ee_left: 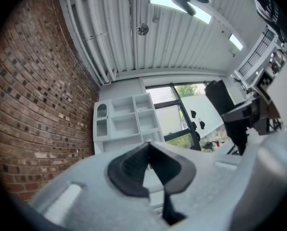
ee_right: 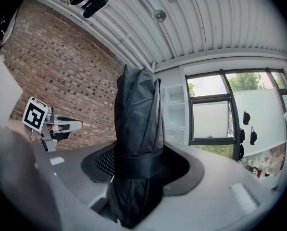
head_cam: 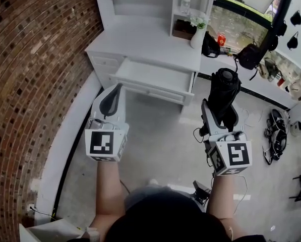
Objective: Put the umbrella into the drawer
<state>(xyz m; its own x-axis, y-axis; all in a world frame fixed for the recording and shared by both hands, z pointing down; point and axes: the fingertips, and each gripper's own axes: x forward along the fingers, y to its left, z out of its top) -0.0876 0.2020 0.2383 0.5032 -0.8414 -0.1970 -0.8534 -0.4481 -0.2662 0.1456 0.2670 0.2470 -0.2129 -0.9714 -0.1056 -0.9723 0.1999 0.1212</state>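
Brick wall fills the frame's left; a white desk (head_cam: pixel 155 49) at upper centre has its drawer (head_cam: pixel 151 78) pulled open, seemingly empty. Right gripper (ee_right: pixel 138 170) clamps the folded black umbrella (ee_right: pixel 137 124) at its strap, right of centre, apart from the drawer; left gripper (ee_left: pixel 149 153) has jaws together on nothing. Umbrella judged light, soft fabric over a stiff core, somewhat slippery; the strapped waist is the sound hold.

The folded black fabric umbrella (head_cam: pixel 224 92), cinched by a black strap round its middle, sits clamped in the right claw (head_cam: pixel 219 119), pointing ahead and slightly upward. The shallow white wooden drawer (head_cam: pixel 153 79) stands pulled open from the white desk, well apart from the umbrella.
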